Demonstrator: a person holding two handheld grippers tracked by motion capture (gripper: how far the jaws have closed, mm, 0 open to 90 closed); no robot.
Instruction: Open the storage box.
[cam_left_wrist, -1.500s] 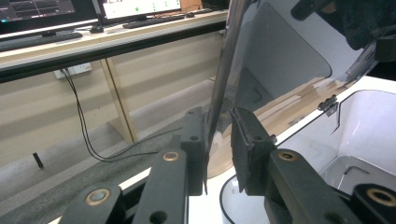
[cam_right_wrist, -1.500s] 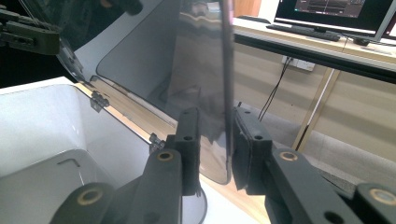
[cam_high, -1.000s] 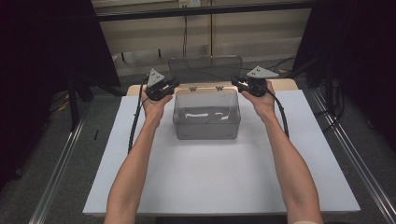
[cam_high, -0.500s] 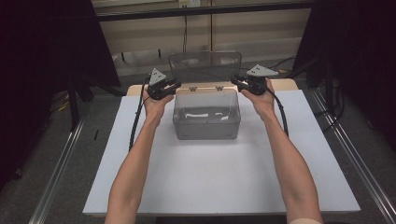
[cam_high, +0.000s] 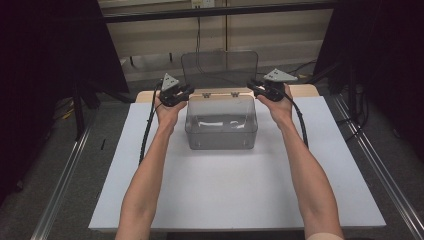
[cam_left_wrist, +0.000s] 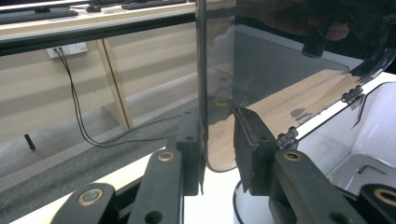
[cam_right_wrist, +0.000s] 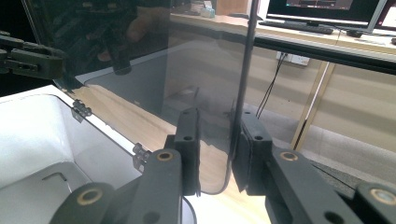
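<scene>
The hinged lid (cam_high: 220, 67) of the clear plastic box (cam_high: 221, 122) is now standing upright behind the box, where 1 second ago it was lying lower and nearer level, so the opening is looking about done. The box is sitting at the far middle of the white table (cam_high: 240, 195), with a small pale item resting on its floor (too faint to name). The left gripper (cam_high: 176, 93) is pinching the lid's left edge, its jaws having just been closing a little further on the plastic; in the left gripper view that edge (cam_left_wrist: 201, 84) is running between them. The right gripper (cam_high: 267, 88) is clamping the lid's right edge (cam_right_wrist: 243, 79) in the same way. Both hands are holding steady, so letting go is probably next, provided the lid stays up unaided.
</scene>
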